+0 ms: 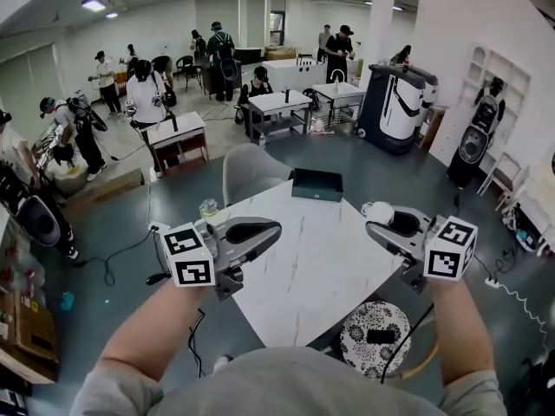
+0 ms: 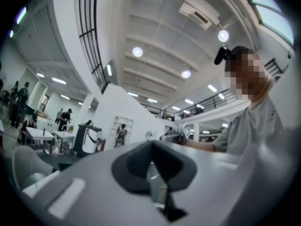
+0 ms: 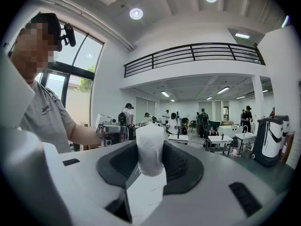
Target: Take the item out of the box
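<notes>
A black open box [image 1: 316,189] stands at the far end of the white marble table [image 1: 303,267]. My right gripper [image 1: 373,225] hovers over the table's right edge, well short of the box. It is shut on a white roll wrapped in clear plastic [image 1: 378,210]. In the right gripper view the roll [image 3: 150,145] stands upright between the dark pads [image 3: 181,166]. My left gripper [image 1: 274,229] hangs over the table's left side with its jaws together and nothing in them. The left gripper view shows its pads [image 2: 134,166] meeting.
A glass jar [image 1: 209,211] sits at the table's left edge, just beyond my left gripper. A grey chair [image 1: 251,172] stands behind the table and a patterned stool [image 1: 373,336] at its near right. Several people, desks and a large machine [image 1: 395,107] fill the room beyond.
</notes>
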A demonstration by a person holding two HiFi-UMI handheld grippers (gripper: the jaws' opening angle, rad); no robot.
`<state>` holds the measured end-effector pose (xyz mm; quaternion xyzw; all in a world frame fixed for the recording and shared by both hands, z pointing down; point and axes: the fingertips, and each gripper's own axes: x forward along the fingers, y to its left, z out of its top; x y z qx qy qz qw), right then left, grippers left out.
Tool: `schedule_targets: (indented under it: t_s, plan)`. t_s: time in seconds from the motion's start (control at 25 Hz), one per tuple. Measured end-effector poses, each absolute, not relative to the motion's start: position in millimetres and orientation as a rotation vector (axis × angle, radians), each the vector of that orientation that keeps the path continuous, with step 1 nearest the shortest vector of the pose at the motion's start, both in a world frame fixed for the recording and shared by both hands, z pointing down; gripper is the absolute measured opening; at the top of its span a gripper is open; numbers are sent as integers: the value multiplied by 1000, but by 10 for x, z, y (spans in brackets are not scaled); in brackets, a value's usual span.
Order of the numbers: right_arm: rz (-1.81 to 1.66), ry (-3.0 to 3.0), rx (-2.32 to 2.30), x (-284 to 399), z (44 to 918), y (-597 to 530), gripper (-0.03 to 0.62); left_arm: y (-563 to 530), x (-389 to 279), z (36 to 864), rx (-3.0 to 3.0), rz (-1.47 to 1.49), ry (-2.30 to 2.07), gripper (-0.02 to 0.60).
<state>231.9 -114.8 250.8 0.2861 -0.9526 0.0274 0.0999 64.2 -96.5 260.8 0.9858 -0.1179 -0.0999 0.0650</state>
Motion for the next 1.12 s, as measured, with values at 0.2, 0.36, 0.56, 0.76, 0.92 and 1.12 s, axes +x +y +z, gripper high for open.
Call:
schedule_targets:
  t_s: [0.2,0.36,0.56,0.76,0.92,1.12]
  plan:
    - [58,-2797,854,1818,2737,-969,153,-849,297,2679,2975,-329,-221,0]
    - [91,-2787,859,1422,3133,-833,153,-779,86,2913,3028,-244,-117,0]
    - [157,-2788,900,1197,3491,-717,153,-697,-43,3144,3061,-188,-8,0]
    - [197,-2777,907,1203,3668,-672,153,-713,6,3288,3065,-148,24,0]
    - [219,-2780,880,1246,3777,-675,153,-761,89,3370,3020,-187,-24,0]
    - [222,-2797,825,1306,3833,-705,153,-837,176,3421,2995,-209,-93,0]
